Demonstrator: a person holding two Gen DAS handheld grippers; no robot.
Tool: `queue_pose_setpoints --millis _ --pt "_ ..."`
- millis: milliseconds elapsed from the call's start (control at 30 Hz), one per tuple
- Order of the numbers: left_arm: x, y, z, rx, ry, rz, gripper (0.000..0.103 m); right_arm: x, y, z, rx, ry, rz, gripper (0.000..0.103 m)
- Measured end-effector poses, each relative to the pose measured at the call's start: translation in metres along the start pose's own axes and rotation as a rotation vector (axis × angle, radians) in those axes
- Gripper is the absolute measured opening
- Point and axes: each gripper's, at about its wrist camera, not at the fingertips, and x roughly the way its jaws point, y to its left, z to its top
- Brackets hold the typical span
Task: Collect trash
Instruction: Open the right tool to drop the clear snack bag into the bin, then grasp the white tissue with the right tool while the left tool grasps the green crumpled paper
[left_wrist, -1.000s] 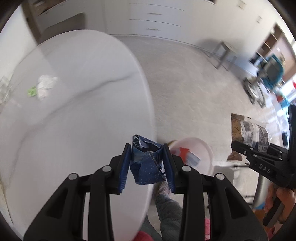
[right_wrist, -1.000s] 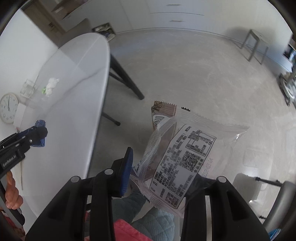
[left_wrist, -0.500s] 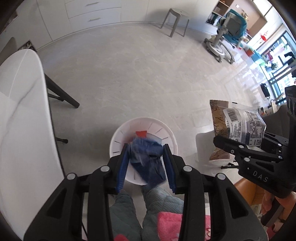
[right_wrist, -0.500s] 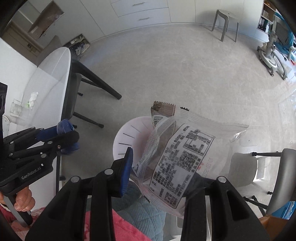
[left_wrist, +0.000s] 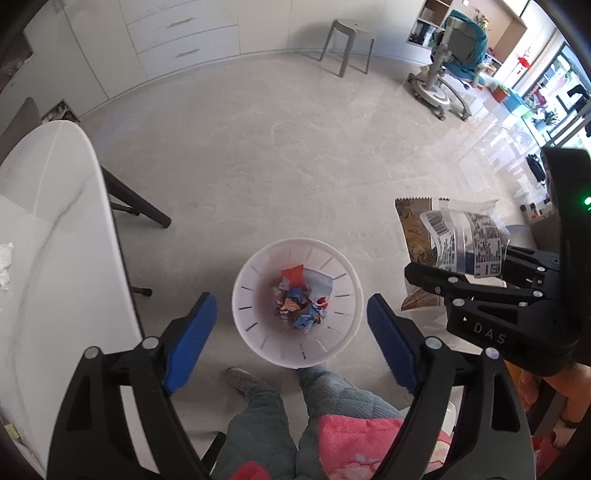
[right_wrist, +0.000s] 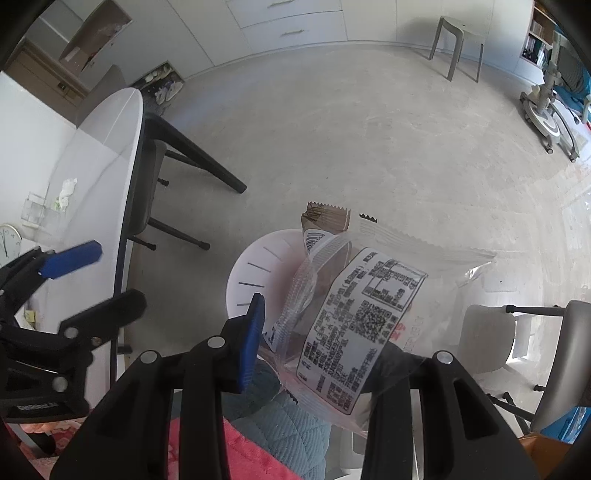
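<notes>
I see one round white plastic bin (left_wrist: 255, 295) on the floor, with a small pile of scraps inside. My left gripper (left_wrist: 291, 336) hangs over it, fingers wide apart and holding nothing. My right gripper (right_wrist: 325, 354) pinches two wrappers together: one clear crinkly plastic wrapper (right_wrist: 369, 317) and one brown wrapper (right_wrist: 325, 218), just beside the bin. I think they are light, thin and slippery, so I hold the bottom edges tight.
</notes>
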Motion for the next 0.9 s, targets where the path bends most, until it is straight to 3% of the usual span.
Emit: queue_pose_setpoints --millis 267,367,433,533,900 --pt "-0.029 0.049 -0.004 -0.134 -0.028 0.069 0.095 0.024 0.032 0.006 -0.076 0.056 0.031 0.044" --pt "-0.037 0.075 -0.009 -0.211 -0.035 0.077 0.095 0.034 0.042 0.007 -0.100 0.081 0.027 0.059" --pt "-0.041 0.086 -0.010 -0.240 -0.042 0.079 0.095 0.040 0.047 0.008 -0.105 0.096 0.018 0.079" --pt "-0.045 0.104 -0.017 -0.278 -0.053 0.097 0.095 0.046 0.055 0.011 -0.106 0.115 0.008 0.091" --pt "-0.053 0.156 -0.037 -0.415 -0.074 0.122 0.095 0.039 0.096 0.030 -0.178 0.104 -0.024 0.099"
